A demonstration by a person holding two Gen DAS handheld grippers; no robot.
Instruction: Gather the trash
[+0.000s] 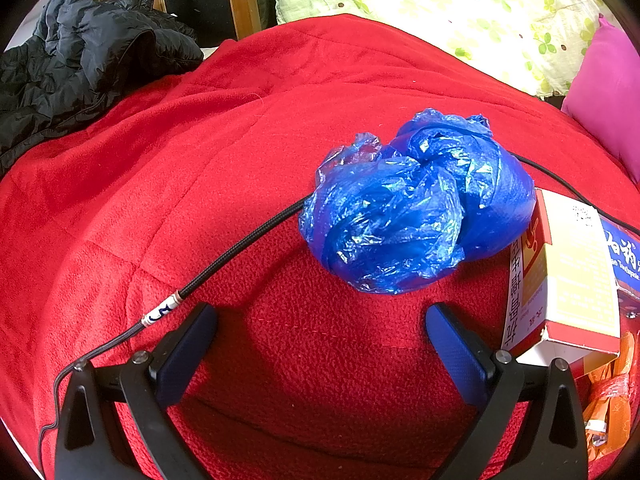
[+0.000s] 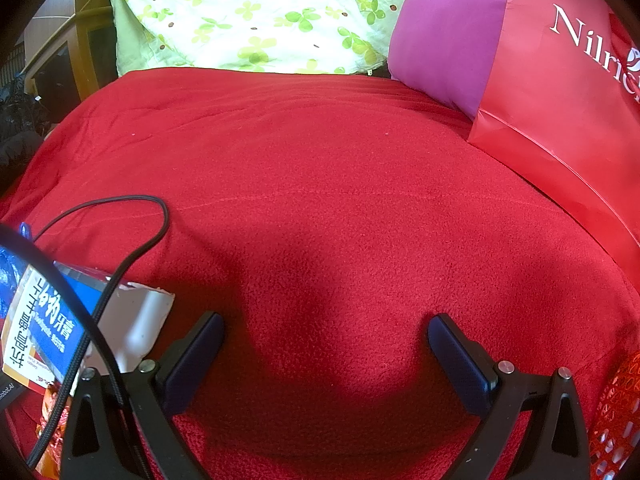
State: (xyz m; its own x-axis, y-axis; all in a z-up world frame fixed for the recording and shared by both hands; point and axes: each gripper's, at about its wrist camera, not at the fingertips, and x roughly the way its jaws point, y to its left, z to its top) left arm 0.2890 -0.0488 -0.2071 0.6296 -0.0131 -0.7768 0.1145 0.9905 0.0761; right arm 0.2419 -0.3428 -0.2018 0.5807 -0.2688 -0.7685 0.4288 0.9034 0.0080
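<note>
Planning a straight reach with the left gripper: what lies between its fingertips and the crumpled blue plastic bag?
In the left wrist view, only bare red blanket lies between the left gripper and the blue plastic bag. A black cable passes left of that stretch.

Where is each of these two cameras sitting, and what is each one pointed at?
Left wrist view: sits on the left gripper, looking along its open jaws over the red blanket at a crumpled blue plastic bag; only the gripper shows, no hand.
Right wrist view: sits on the right gripper, jaws open, facing bare blanket, a floral quilt and a red paper bag; again no hand.
Both see the blanket, the quilt, a pink pillow and the toothpaste box.
</note>
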